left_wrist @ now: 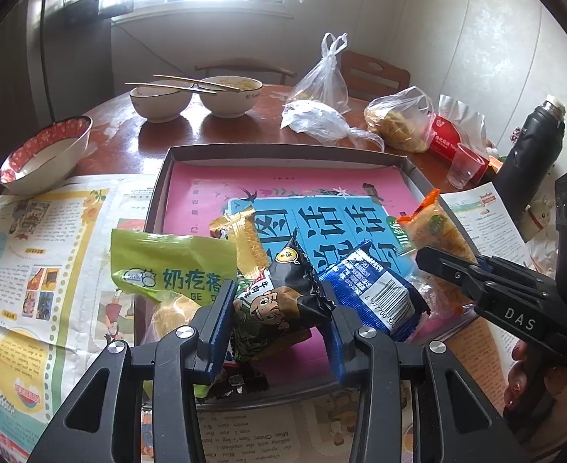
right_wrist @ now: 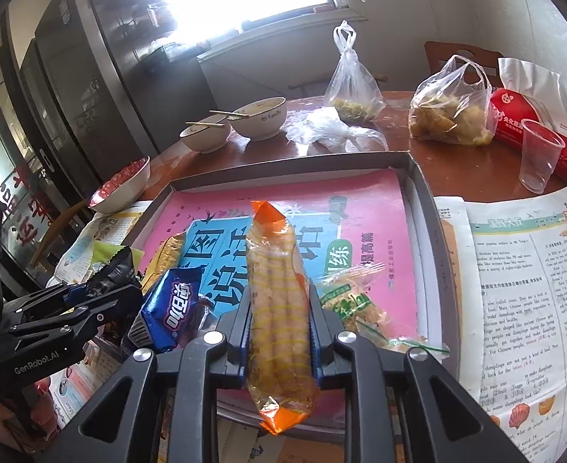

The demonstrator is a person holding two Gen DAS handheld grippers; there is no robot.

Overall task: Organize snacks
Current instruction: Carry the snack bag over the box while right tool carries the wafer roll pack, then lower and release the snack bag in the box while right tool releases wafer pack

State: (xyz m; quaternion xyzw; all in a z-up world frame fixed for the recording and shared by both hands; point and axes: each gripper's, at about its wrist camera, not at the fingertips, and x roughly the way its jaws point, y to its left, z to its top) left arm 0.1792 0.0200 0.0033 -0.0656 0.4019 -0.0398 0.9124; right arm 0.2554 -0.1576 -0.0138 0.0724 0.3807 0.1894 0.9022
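Observation:
A grey shallow box (left_wrist: 283,152) lined with a pink and blue book holds the snacks. My left gripper (left_wrist: 279,320) is shut on a black cartoon snack packet (left_wrist: 283,305) at the box's near edge. Beside it lie a green packet (left_wrist: 167,266), a yellow packet (left_wrist: 245,239) and a blue biscuit packet (left_wrist: 376,289). My right gripper (right_wrist: 279,332) is shut on a long orange packet of stick snacks (right_wrist: 275,308), held over the box (right_wrist: 418,181). A clear green-labelled packet (right_wrist: 349,301) lies to its right, the blue biscuit packet (right_wrist: 171,308) to its left.
Newspaper (left_wrist: 40,270) covers the near table. Behind the box stand two white bowls with chopsticks (left_wrist: 194,96), a red-patterned bowl (left_wrist: 44,150), plastic bags of food (left_wrist: 399,119), a clear cup (right_wrist: 538,158), a red tissue pack (right_wrist: 515,115) and a dark flask (left_wrist: 530,154).

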